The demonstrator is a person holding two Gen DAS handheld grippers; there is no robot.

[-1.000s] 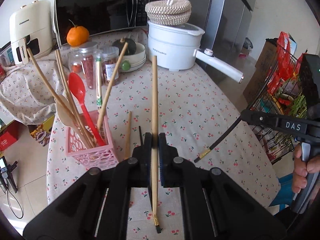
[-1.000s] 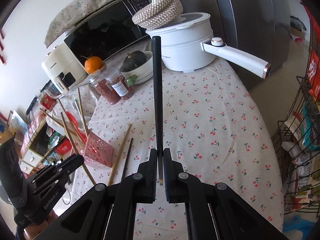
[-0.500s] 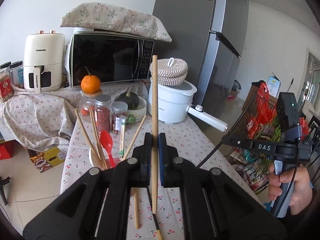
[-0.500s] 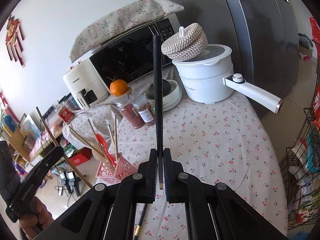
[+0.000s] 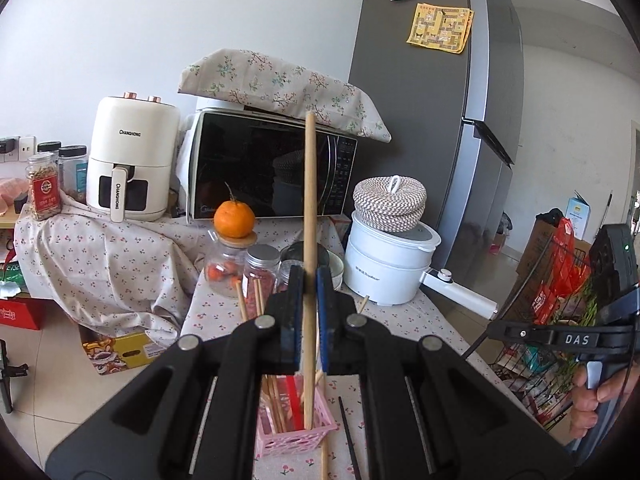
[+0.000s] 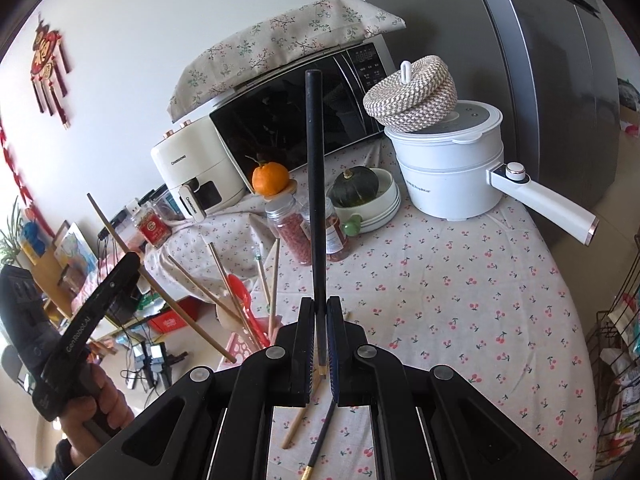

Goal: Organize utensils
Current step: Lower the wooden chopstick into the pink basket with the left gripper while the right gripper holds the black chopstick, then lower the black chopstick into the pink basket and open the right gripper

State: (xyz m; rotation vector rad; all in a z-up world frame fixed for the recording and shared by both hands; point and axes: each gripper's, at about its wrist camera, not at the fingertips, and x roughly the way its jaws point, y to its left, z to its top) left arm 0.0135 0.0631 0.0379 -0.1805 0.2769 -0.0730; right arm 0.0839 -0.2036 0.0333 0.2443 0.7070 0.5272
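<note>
Left tool (image 5: pixel 308 296) clenched on wooden chopstick (image 5: pixel 308 216), held upright, lower tip apparently inside pink basket (image 5: pixel 298 436) on counter (image 6: pixel 460 280). Right tool (image 6: pixel 319 328) clenched on black chopstick (image 6: pixel 316 184), upright, near basket.

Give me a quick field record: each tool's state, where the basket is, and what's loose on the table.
left tool: shut on wooden chopstick, held upright with its lower end over the pink basket
right tool: shut on black chopstick
pink basket contents: wooden chopsticks, a red spoon
loose on table: one wooden chopstick, one black chopstick, lying beside the basket
table: cherry-print cloth
</note>
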